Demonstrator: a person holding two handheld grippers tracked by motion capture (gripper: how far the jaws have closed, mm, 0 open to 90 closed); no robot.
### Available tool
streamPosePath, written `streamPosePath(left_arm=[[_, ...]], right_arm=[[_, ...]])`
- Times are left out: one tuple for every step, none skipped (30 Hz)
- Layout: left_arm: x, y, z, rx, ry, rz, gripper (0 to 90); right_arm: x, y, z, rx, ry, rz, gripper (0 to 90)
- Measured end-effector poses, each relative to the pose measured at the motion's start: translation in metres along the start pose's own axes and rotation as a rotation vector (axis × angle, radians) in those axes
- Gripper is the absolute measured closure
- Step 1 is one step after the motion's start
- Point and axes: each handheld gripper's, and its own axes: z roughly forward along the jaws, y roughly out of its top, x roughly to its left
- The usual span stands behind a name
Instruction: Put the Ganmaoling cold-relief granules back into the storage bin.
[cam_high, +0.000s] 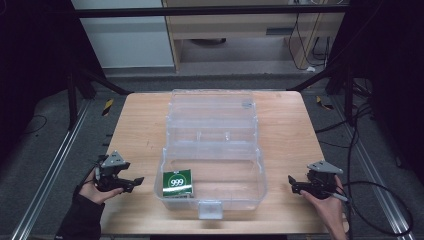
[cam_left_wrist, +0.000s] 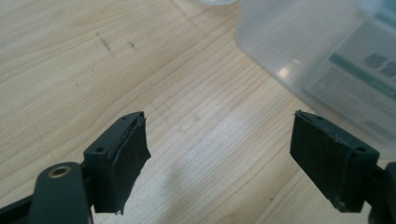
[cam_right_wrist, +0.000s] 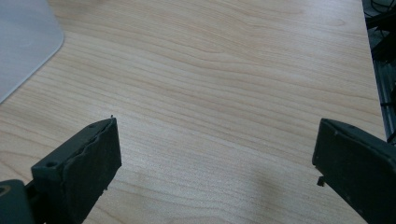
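**Box Sits Between 2 Open Grippers, Left One Nearer the Carton**

On the wooden table (cam_high: 140, 125) stands 1 clear plastic box (cam_high: 212, 165) with its lid thrown back toward the far side. Inside it, in the near-left corner, lies 1 green carton (cam_high: 177, 183) marked 999, flat on the floor of the box. The left gripper (cam_high: 134, 181) hangs just beside the box's left wall, jaws pointing right toward it; in the left gripper view its jaws stand apart with nothing between them, and the box's corner (cam_left_wrist: 299, 51) lies ahead and to the right. The right gripper (cam_high: 295, 184) waits near the box's right wall, jaws likewise spread and empty over bare wood. The box's long axis runs left to right, so each gripper faces 1 short end. The carton lies to the right of the left gripper, which is clearly the nearer one; reaching it would likely mean going over the wall.
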Motion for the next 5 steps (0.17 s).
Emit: streamPosePath(left_arm=[[0.0010, -0.0029, 0.0025, 0.006, 0.022, -0.015, 18.4], [0.0010, -0.0029, 0.0025, 0.006, 0.022, -0.015, 18.4], [0.0026, -0.0046, 0.0040, 0.006, 0.039, -0.029, 18.4], [0.0037, -0.0054, 0.0047, 0.005, 0.047, -0.039, 18.4], [0.0037, -0.0054, 0.0047, 0.005, 0.047, -0.039, 18.3]], right_arm=[[0.0004, -0.0001, 0.0002, 0.002, 0.001, 0.001, 1.6], [0.0004, -0.0001, 0.0002, 0.002, 0.001, 0.001, 1.6], [0.0005, -0.0003, 0.0001, 0.003, 0.000, 0.000, 1.6], [0.0005, -0.0003, 0.0001, 0.003, -0.001, 0.000, 1.6], [0.0003, -0.0003, 0.0002, 0.003, -0.001, -0.001, 1.6]])
